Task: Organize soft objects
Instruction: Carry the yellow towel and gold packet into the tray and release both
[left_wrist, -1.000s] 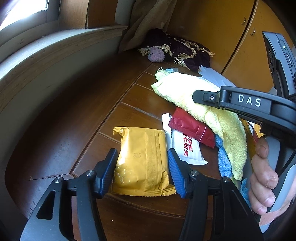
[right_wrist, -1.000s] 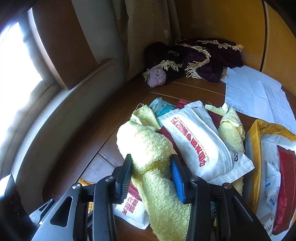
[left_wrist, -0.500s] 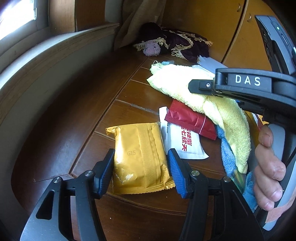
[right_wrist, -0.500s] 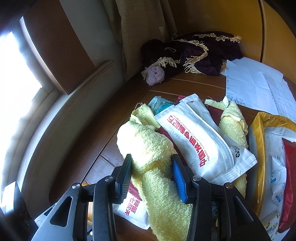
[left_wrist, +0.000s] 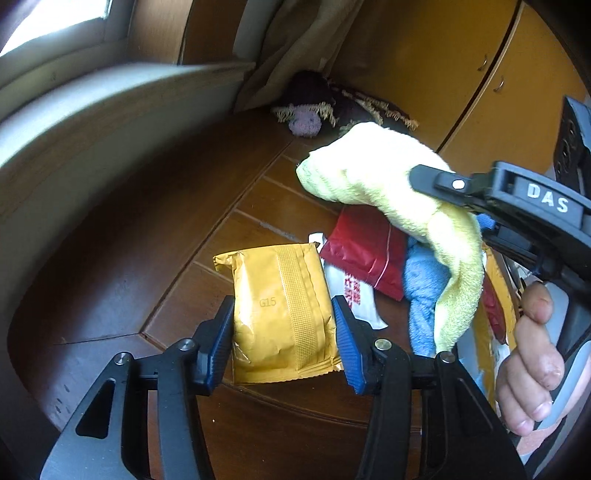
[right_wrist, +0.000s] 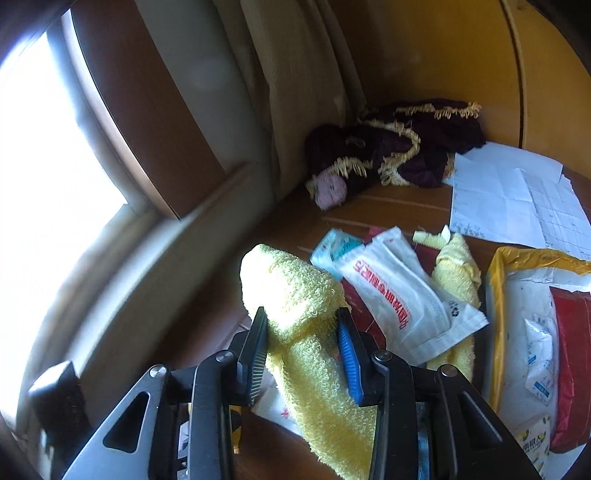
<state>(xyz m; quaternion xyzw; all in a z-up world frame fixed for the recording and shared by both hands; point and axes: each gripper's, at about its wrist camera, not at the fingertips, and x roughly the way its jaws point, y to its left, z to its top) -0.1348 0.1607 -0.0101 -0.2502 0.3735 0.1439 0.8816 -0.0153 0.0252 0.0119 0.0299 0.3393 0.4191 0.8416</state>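
Towel: we have the yellow towel (right_wrist: 295, 295) clamped in the right gripper (right_wrist: 302, 334), lifted, long axis hanging down below the jaws. Left gripper (left_wrist: 282, 328) grips the gold packet (left_wrist: 284, 306) just left of it, over the wooden surface (left_wrist: 147, 236).

1. The yellow towel (right_wrist: 295, 314), thick and looped, is bunched into a fold and lifted off the wooden surface, its free end hanging down.
2. The mustard packet (left_wrist: 282, 310), puffy and sealed, marked G15, sits upright.
3. The blue cloth (left_wrist: 423, 288) lies crumpled beneath the towel, beside a red pouch (left_wrist: 364, 251).
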